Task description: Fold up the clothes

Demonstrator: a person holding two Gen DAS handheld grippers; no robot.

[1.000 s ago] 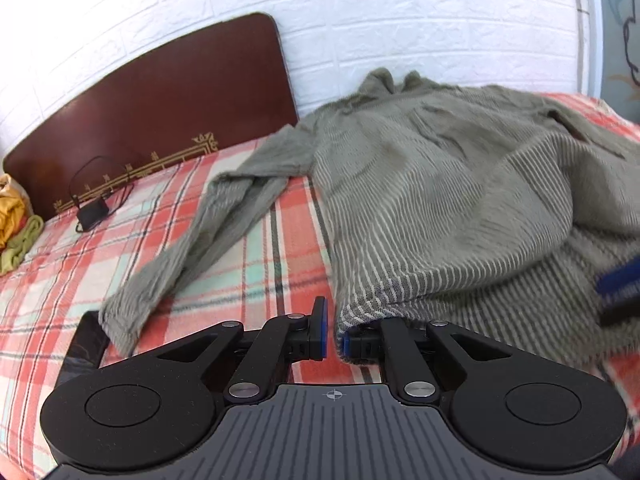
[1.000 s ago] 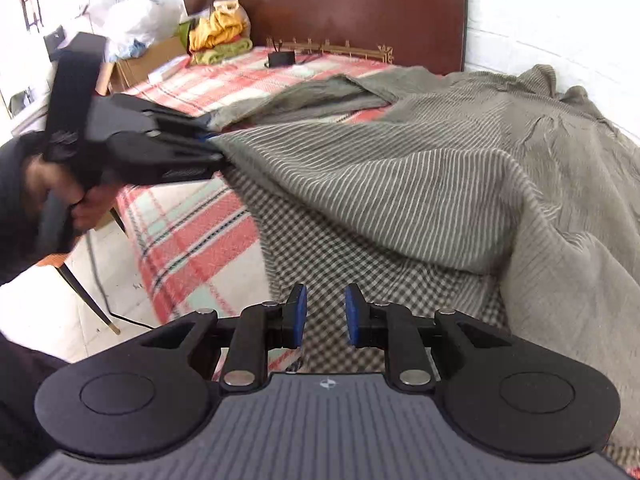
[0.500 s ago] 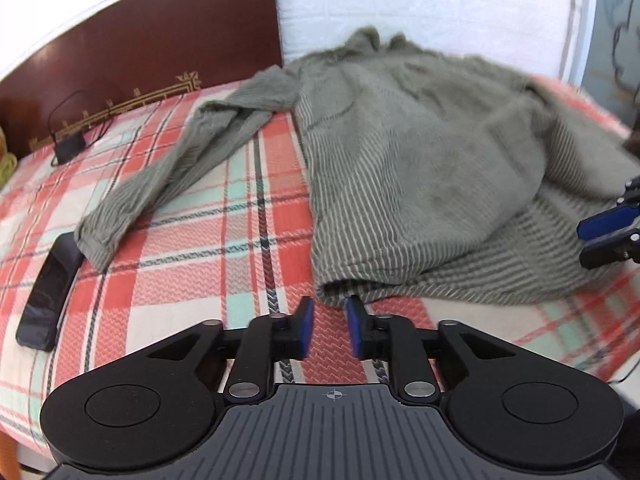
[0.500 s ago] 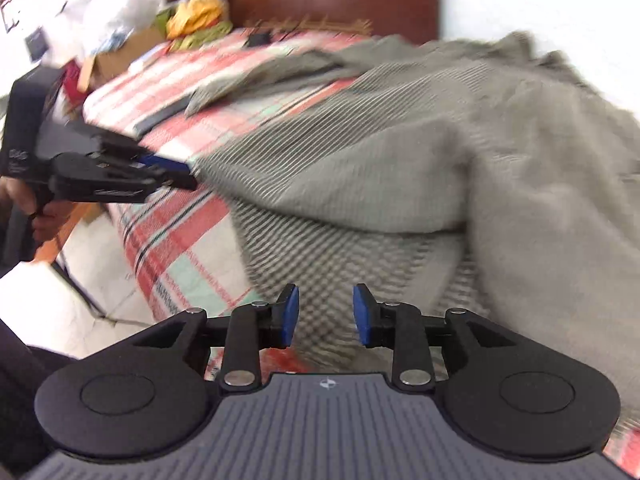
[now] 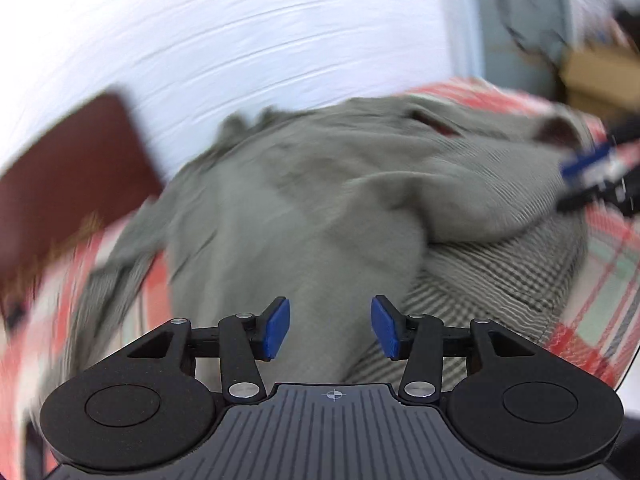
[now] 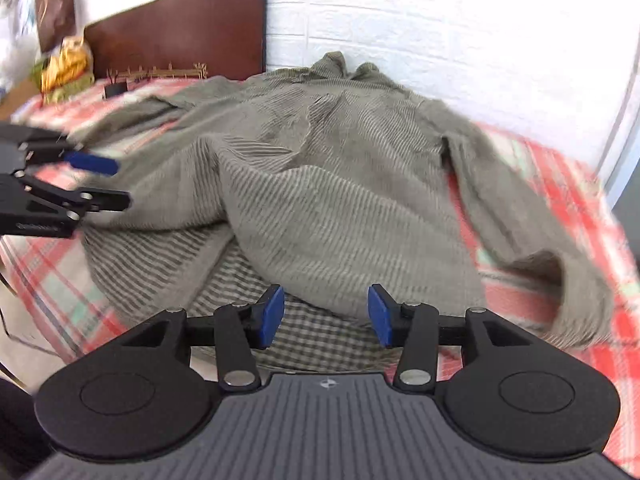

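Grey-green ribbed shirt [image 6: 328, 184] lies spread on the bed [image 6: 560, 184], collar up at the white brick wall [image 6: 440, 20], body bunched across the middle, hem reaching the near edge. Lower front layer is flipped back, checked inner side showing near that edge. One sleeve [image 6: 532, 236] runs down toward the bed's right side, cuff open; the other sleeve trails toward the headboard [image 6: 180, 32] end. Bedcover is red and pale-green plaid.

Left tongs [image 5: 331, 328]: blue pads [image 5: 277, 326] spread and still widening, nothing pinched, shirt fabric just below the gap. Heavy motion blur in that view, so finer detail is unreadable.

Right tongs [image 6: 326, 316]: pads spread, widening too, nothing between them; hovering over the checked flap at the hem, not gripping it.

From the right wrist view, the left tongs sit at the left edge of the bed beside the shirt's side, pads apart. Yellow and green cloth pile [image 6: 66, 68] past the headboard corner.
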